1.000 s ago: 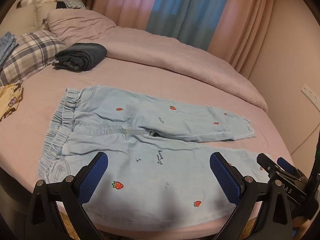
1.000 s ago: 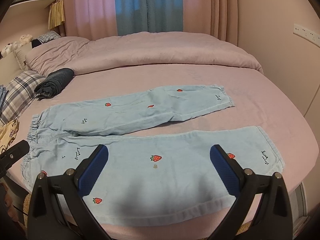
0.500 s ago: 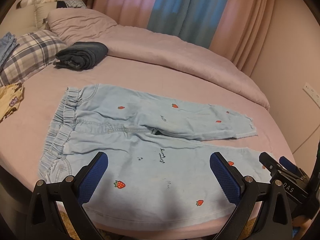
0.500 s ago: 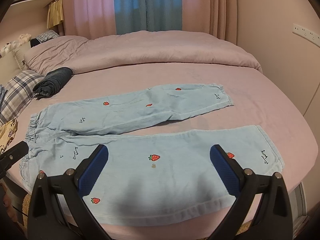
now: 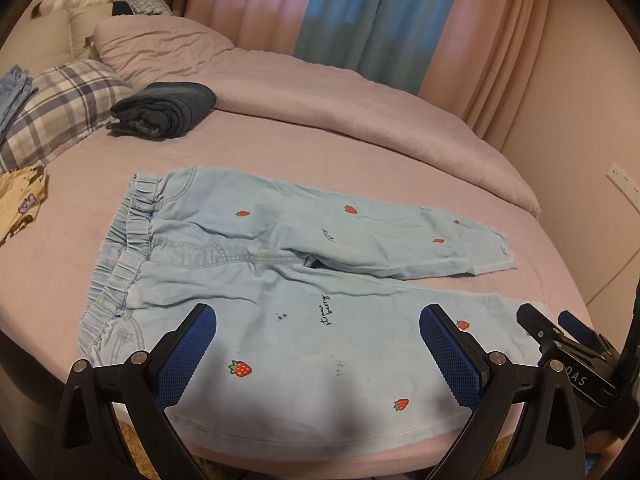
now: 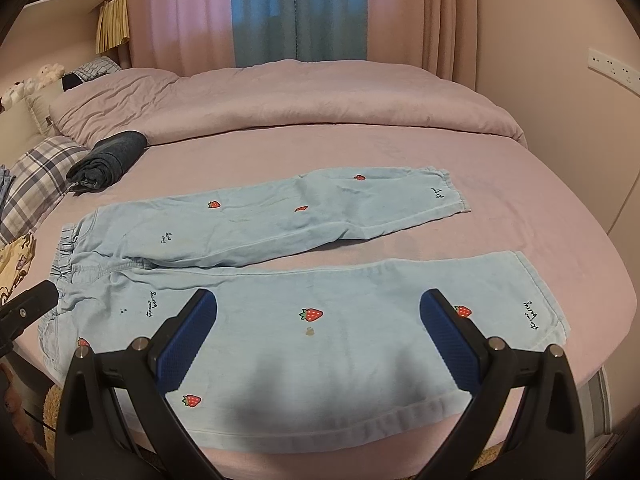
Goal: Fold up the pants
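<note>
Pink bed (image 5: 360, 152) is carrying light-blue pants (image 5: 280, 292) lying flat, legs spread apart (strawberry print). Left gripper (image 5: 318, 350) and right gripper (image 6: 318, 344) are hovering at the near edge, fingers released.

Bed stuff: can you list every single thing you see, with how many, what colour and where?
pants: one, light blue with red strawberries, spread flat on the near part of the bed, legs apart
bed: one, pink sheet
duvet: one, pink, bunched along the far side
folded garment: one, dark blue, beside the pillow
pillow: one, grey-white plaid, far left
yellow printed cloth: one, left edge
curtains: pink and blue, behind the bed
left tongs: open, blue pads, above the near leg
right tongs: open, blue pads, above the near leg
</note>
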`<state>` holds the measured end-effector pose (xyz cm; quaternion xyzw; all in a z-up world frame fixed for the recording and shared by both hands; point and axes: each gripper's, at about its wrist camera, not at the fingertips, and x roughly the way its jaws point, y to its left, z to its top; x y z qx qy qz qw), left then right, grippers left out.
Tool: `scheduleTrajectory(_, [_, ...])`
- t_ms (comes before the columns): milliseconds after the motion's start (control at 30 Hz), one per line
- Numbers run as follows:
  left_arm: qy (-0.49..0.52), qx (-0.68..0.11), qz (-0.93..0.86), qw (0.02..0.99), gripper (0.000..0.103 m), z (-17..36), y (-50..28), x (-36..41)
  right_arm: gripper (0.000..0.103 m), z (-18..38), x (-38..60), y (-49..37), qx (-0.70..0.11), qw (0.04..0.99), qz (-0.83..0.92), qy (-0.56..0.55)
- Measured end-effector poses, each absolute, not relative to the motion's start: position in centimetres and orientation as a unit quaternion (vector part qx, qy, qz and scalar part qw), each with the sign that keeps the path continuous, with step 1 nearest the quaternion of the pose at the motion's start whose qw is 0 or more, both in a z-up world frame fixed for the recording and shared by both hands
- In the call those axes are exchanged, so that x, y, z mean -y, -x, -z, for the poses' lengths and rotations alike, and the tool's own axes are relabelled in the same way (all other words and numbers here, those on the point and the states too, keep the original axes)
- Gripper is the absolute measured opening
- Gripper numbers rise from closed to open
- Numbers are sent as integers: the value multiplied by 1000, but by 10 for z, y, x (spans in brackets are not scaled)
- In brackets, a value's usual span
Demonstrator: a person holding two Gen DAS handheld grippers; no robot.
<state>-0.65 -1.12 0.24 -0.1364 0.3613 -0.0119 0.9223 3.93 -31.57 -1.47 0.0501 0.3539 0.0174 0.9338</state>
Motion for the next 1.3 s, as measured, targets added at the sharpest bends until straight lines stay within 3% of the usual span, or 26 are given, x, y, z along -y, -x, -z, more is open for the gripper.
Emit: scheduleTrajectory(1300, [134,-381,9,915,102,9,4,10,102,21,314,-42,-364,930,-14,-48])
